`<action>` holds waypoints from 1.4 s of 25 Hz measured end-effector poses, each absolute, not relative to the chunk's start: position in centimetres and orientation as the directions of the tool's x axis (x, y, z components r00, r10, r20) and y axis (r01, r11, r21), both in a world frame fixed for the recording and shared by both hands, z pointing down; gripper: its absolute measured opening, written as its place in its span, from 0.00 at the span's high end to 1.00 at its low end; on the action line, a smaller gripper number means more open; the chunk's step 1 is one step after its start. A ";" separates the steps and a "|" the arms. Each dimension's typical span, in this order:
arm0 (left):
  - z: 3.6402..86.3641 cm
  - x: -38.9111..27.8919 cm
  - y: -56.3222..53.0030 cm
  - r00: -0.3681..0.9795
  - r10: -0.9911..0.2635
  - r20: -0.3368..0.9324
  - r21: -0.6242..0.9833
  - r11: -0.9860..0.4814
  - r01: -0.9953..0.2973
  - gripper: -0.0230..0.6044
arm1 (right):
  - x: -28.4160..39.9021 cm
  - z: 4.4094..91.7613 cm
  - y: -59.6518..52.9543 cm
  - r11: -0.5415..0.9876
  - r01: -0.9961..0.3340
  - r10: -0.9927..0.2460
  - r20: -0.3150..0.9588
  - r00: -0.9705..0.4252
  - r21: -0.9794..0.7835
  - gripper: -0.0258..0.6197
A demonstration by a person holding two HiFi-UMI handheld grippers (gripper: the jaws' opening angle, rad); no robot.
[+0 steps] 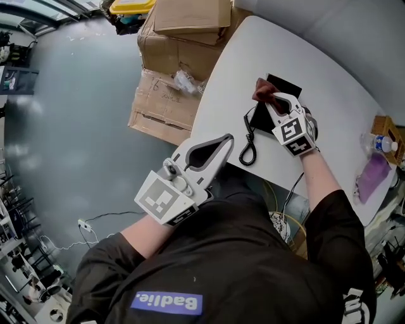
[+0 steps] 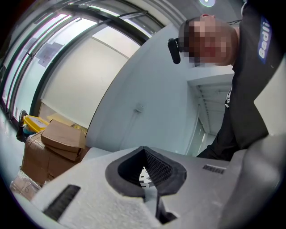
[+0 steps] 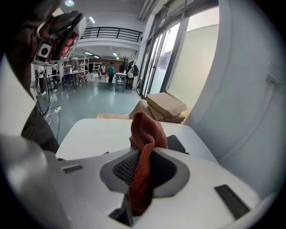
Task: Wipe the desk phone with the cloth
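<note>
The black desk phone (image 1: pixel 283 85) lies on the white table (image 1: pixel 240 69), its coiled cord (image 1: pixel 248 143) trailing toward the near edge. My right gripper (image 1: pixel 268 99) hovers over the phone, shut on a reddish-brown cloth (image 1: pixel 261 90). In the right gripper view the cloth (image 3: pixel 144 134) sticks up from between the jaws of the right gripper (image 3: pixel 143 152), with a corner of the phone (image 3: pixel 177 144) behind it. My left gripper (image 1: pixel 226 139) is at the table's near-left edge, shut with nothing in it. In the left gripper view the left gripper (image 2: pixel 144 151) points up at a wall.
Stacked cardboard boxes (image 1: pixel 177 69) stand on the floor left of the table. A water bottle (image 1: pixel 381 144) and a purple item (image 1: pixel 372 173) sit at the table's right end. A yellow bin (image 1: pixel 130 6) is at the back. Cables run below the table's near edge.
</note>
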State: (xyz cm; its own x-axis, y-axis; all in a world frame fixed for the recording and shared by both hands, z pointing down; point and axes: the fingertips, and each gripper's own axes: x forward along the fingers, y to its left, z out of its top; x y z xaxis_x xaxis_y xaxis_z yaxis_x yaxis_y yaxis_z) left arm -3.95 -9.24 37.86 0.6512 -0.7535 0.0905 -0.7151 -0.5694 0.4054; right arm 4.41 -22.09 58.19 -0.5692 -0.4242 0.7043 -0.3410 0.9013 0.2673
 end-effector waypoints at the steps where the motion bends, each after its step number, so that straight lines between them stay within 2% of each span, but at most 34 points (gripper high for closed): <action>1: 37.8 -3.9 -9.1 0.656 -0.749 0.089 0.404 -0.575 -0.711 0.96 | 4.3 58.5 -21.5 0.903 -0.343 -0.420 0.707 -0.569 0.260 0.85; 10: 37.1 -4.8 -6.5 0.697 -0.712 0.082 0.401 -0.617 -0.678 0.96 | 3.8 61.6 -14.5 0.913 -0.365 -0.369 0.756 -0.541 0.185 0.85; 20: 36.5 -7.2 -4.5 0.754 -0.656 0.039 0.361 -0.694 -0.623 0.96 | 3.3 63.2 -10.3 0.880 -0.457 -0.365 0.795 -0.484 0.126 0.85; 26: 35.7 -6.8 -6.4 0.779 -0.626 0.030 0.339 -0.727 -0.597 0.96 | 6.2 57.8 -13.2 0.791 -0.595 -0.499 0.711 -0.495 0.141 0.85; 31: 35.3 -4.5 -10.7 0.735 -0.678 0.034 0.340 -0.683 -0.646 0.96 | 12.4 53.9 -19.2 0.730 -0.672 -0.586 0.623 -0.519 0.127 0.85; 35: 35.6 -1.7 -13.8 0.701 -0.711 0.062 0.343 -0.644 -0.684 0.96 | 17.3 54.2 -23.8 0.695 -0.714 -0.606 0.605 -0.516 0.087 0.85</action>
